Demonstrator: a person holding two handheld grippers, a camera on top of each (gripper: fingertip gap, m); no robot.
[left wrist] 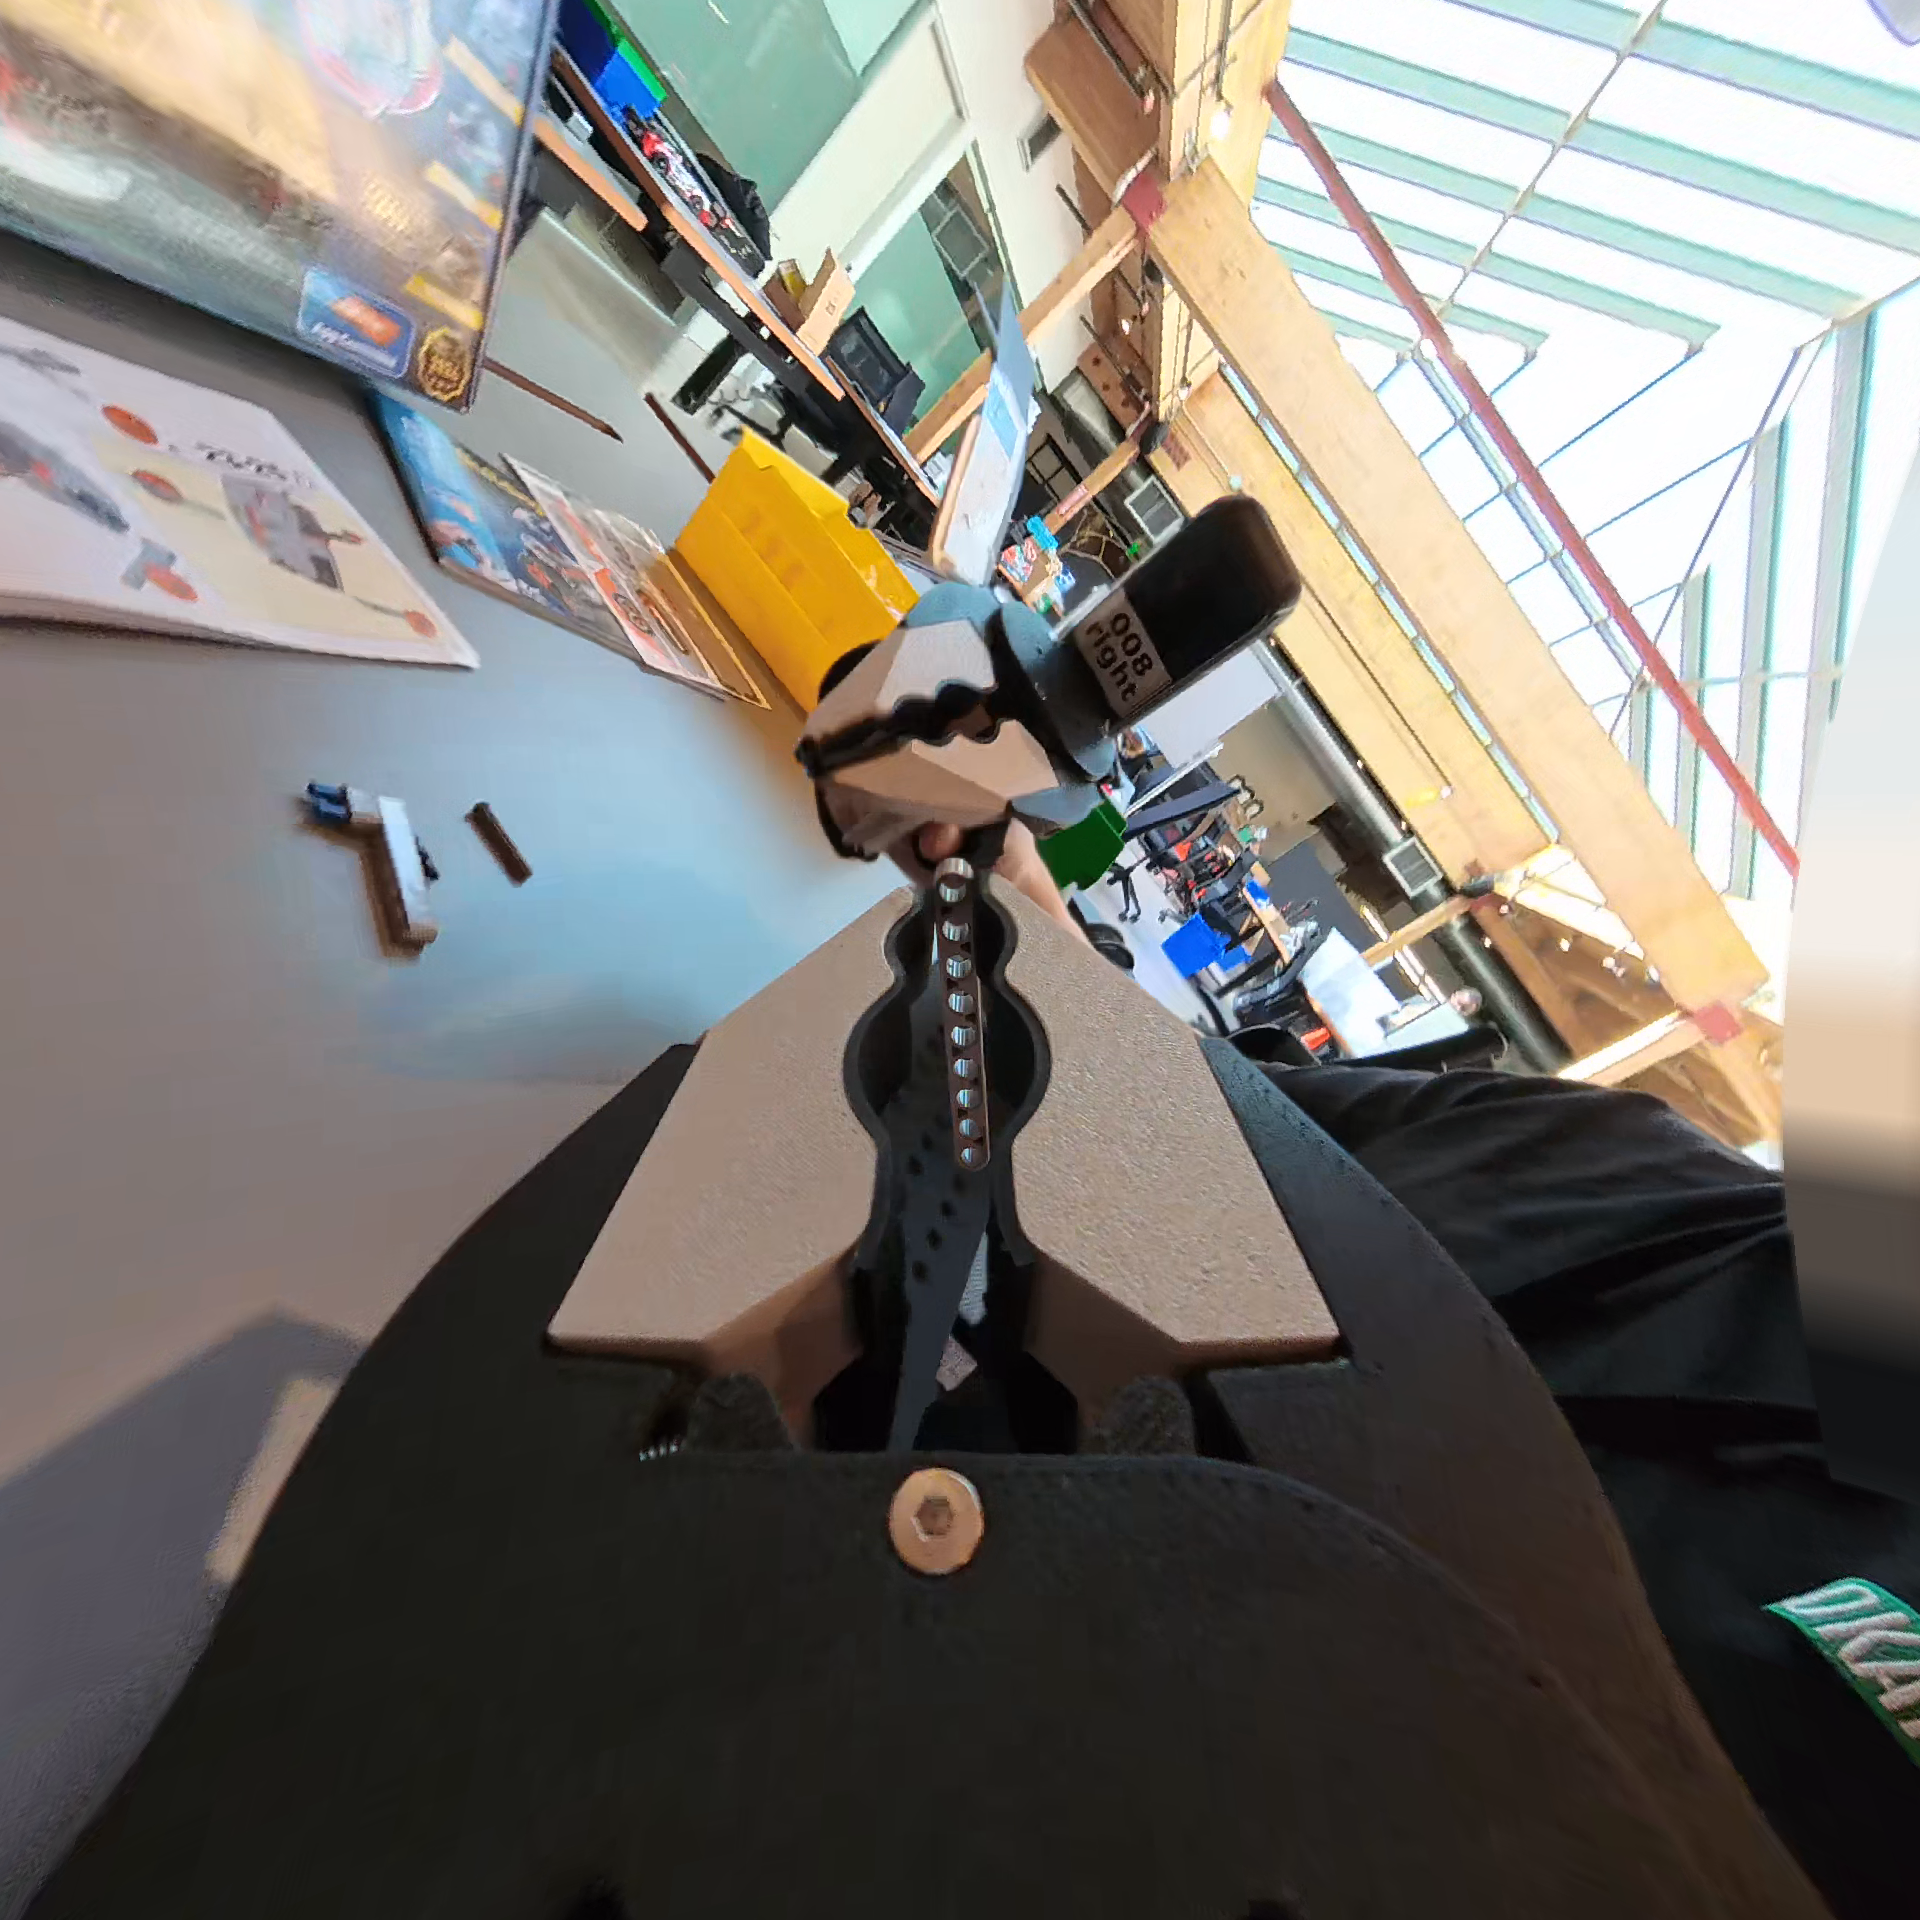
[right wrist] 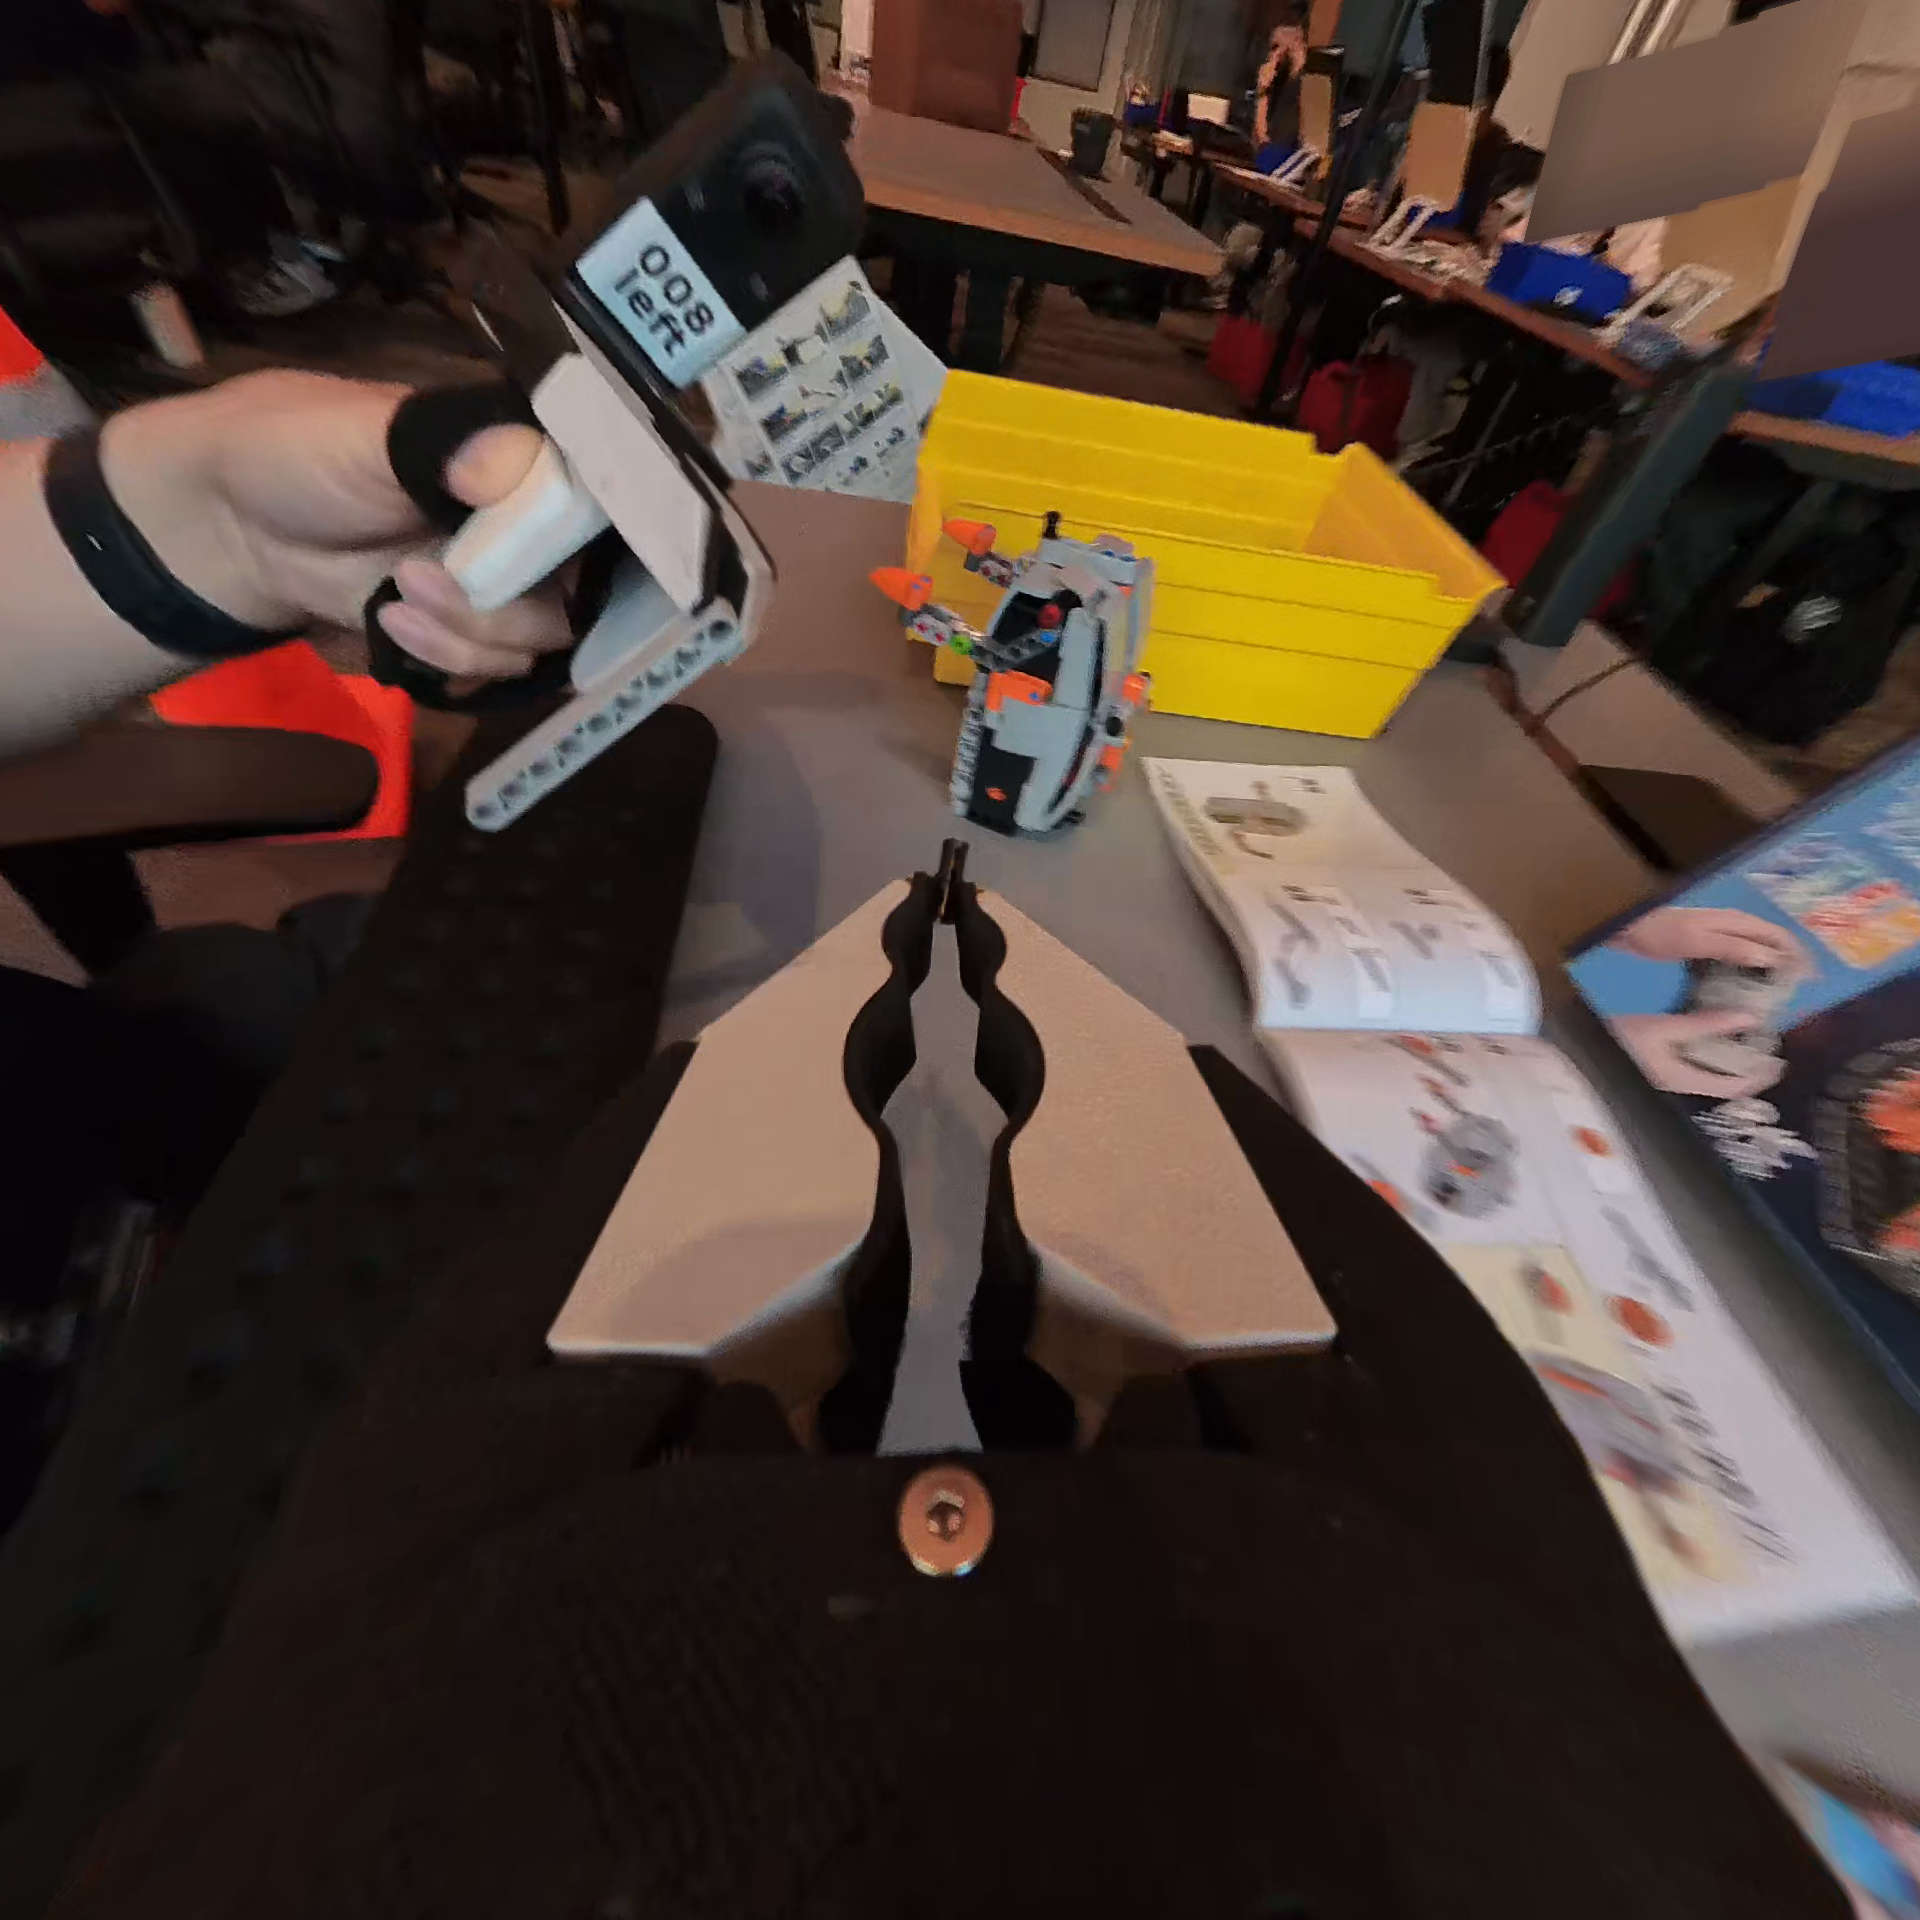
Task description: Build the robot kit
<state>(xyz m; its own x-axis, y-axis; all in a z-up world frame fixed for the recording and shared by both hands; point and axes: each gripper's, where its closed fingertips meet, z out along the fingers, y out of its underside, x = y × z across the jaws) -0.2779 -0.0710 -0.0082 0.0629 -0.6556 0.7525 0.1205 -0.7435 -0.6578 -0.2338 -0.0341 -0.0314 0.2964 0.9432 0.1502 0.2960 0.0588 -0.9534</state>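
Note:
My left gripper (left wrist: pixel 951 904) is shut on a long grey beam with holes (left wrist: pixel 961 1029), held edge-on between the pads in the air. In the right wrist view that gripper (right wrist: pixel 727 613) is at upper left in a person's hand, and the beam (right wrist: pixel 603 727) slants down-left from it. My right gripper (right wrist: pixel 951 896) is shut on a small dark pin (right wrist: pixel 951 862) that sticks out past its tips. It also shows in the left wrist view (left wrist: pixel 816 753), just beyond the beam's far end. A grey, black and orange brick vehicle (right wrist: pixel 1049 675) stands on the table ahead.
A yellow bin (right wrist: pixel 1247 540) stands behind the vehicle. Open instruction booklets (right wrist: pixel 1351 904) and a blue kit box (right wrist: pixel 1766 1039) lie to the right. A few loose brown, white and blue bricks (left wrist: pixel 395 862) lie on the grey table (left wrist: pixel 260 1039). Workbenches fill the background. Across from one pair of fingers to the other is roughly 7 centimeters.

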